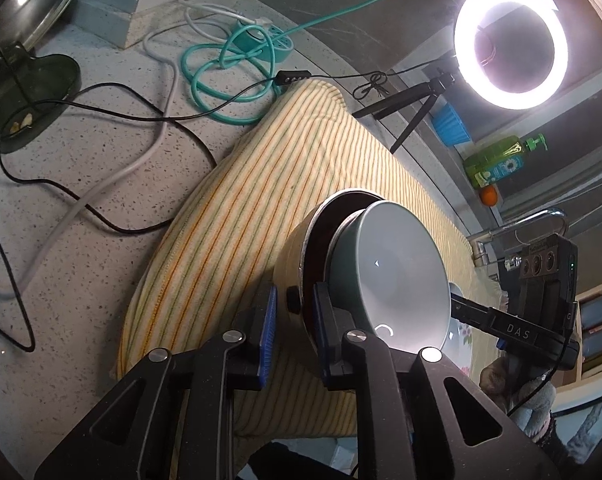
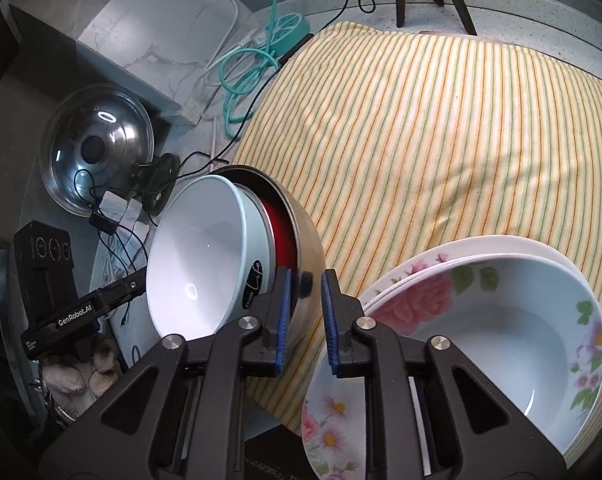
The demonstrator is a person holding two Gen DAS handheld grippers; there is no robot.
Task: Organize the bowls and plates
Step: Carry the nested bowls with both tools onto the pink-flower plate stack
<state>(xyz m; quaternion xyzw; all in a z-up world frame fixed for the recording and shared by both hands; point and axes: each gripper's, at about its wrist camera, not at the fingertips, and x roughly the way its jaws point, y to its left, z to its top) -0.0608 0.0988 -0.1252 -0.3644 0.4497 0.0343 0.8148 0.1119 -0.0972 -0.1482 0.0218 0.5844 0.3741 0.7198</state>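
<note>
While my left gripper (image 1: pixel 295 312) and right gripper (image 2: pixel 305 312) pinch its steel rim, the pot (image 2: pixel 305 232) holds a tilted white-glazed bowl (image 2: pixel 197 264).

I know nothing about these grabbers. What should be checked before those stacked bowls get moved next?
1. Left gripper shut on metal bowl wall: ok.
2. Right gripper shut on the same bowl's other side: ok.
3. Teal bowl seated level inside: not ok, it looks askew.
4. Clearance from flowered plates beside right gripper: not ok, very close.
5. Bare striped cloth for setting down: ok.
</note>
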